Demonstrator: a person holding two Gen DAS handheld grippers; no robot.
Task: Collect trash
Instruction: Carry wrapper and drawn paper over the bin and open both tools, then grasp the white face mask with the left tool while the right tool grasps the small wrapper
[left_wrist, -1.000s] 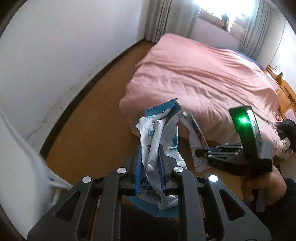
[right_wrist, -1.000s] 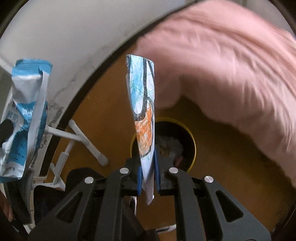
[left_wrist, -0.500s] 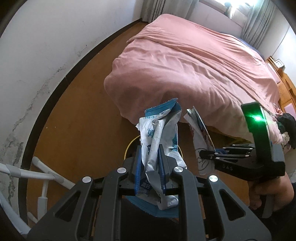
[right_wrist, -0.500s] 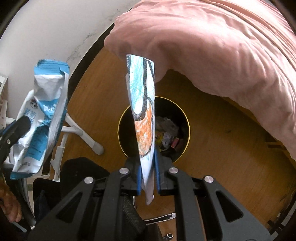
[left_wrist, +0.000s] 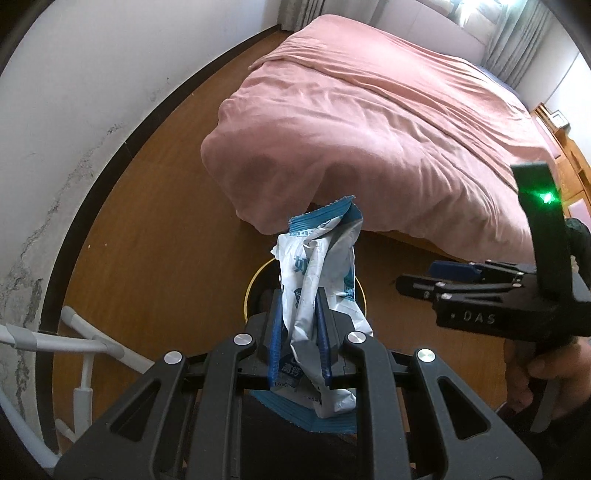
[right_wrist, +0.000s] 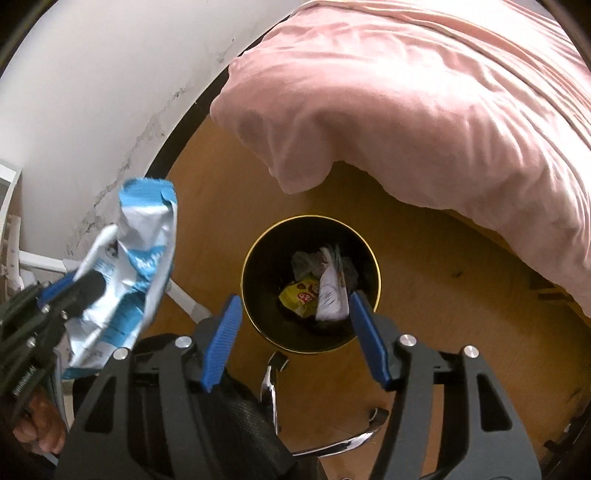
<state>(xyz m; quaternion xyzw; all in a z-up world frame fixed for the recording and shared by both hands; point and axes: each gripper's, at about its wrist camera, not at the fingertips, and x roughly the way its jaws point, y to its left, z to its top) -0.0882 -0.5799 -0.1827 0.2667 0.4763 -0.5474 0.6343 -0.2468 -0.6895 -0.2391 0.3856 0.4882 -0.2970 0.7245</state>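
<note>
My left gripper (left_wrist: 298, 314) is shut on a crumpled blue and white wrapper (left_wrist: 317, 266), held upright above the floor; the same wrapper (right_wrist: 129, 266) shows at the left of the right wrist view. Below stands a round black trash bin with a gold rim (right_wrist: 310, 284), partly hidden behind the wrapper in the left wrist view (left_wrist: 255, 288). My right gripper (right_wrist: 295, 314) hangs over the bin with its jaws opening and nothing between them. A folded coloured paper (right_wrist: 332, 291) lies in the bin on a yellow packet (right_wrist: 299, 297) and other rubbish. The right gripper (left_wrist: 424, 284) also shows from the side.
A bed with a pink cover (right_wrist: 424, 103) overhangs the wooden floor (left_wrist: 166, 221) just beyond the bin. A white wall with a dark skirting runs along the left. A white metal rack (left_wrist: 85, 343) stands at the lower left. Chrome chair legs (right_wrist: 332, 439) sit below the right gripper.
The right gripper let go of the coloured paper, which now lies in the bin, and its jaws have spread. Both grippers sank toward the bin, the left still gripping its wrapper.
</note>
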